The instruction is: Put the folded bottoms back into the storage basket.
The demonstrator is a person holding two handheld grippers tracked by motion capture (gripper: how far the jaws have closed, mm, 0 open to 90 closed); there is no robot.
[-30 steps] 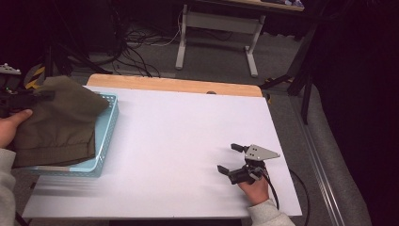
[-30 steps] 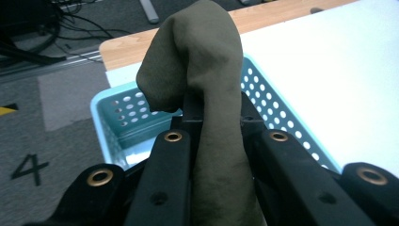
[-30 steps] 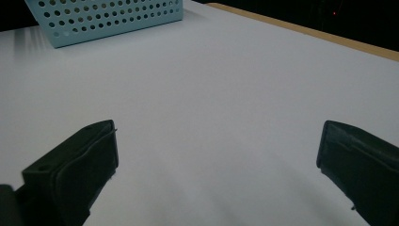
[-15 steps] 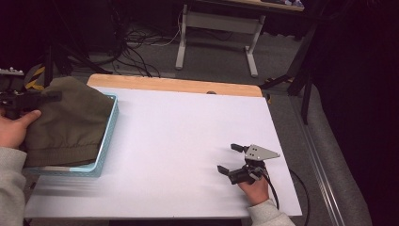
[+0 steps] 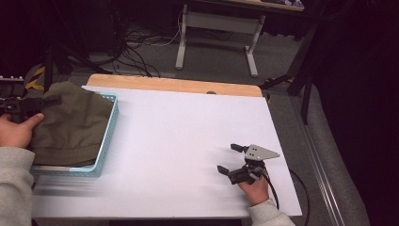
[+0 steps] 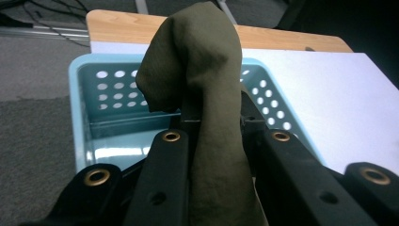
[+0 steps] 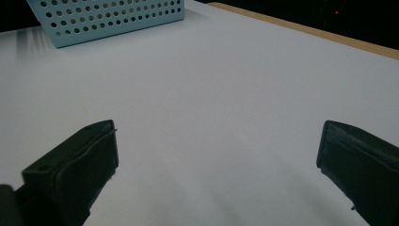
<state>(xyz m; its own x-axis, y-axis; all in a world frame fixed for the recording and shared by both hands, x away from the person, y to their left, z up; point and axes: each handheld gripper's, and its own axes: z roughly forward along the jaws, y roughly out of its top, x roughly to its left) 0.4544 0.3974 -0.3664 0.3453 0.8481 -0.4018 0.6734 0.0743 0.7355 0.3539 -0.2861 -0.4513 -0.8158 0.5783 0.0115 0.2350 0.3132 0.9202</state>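
While clamped on olive cloth (image 6: 207, 94), left gripper (image 6: 221, 136), over blue basket (image 6: 84, 117).

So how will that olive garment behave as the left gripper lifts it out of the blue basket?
Probably floppy: the garment bunches and folds over between the left gripper's jaws. It likely drapes and drags, since most of it slumps across the basket. The light basket might shift if cloth catches its rim.

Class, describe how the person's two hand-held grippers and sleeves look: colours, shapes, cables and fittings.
Both are black. The right hand-held gripper carries a grey three-cornered plate on top and trails a black cable. The left hand-held gripper has flat black jaw links with brass-coloured rivets. The person wears light grey sleeves.
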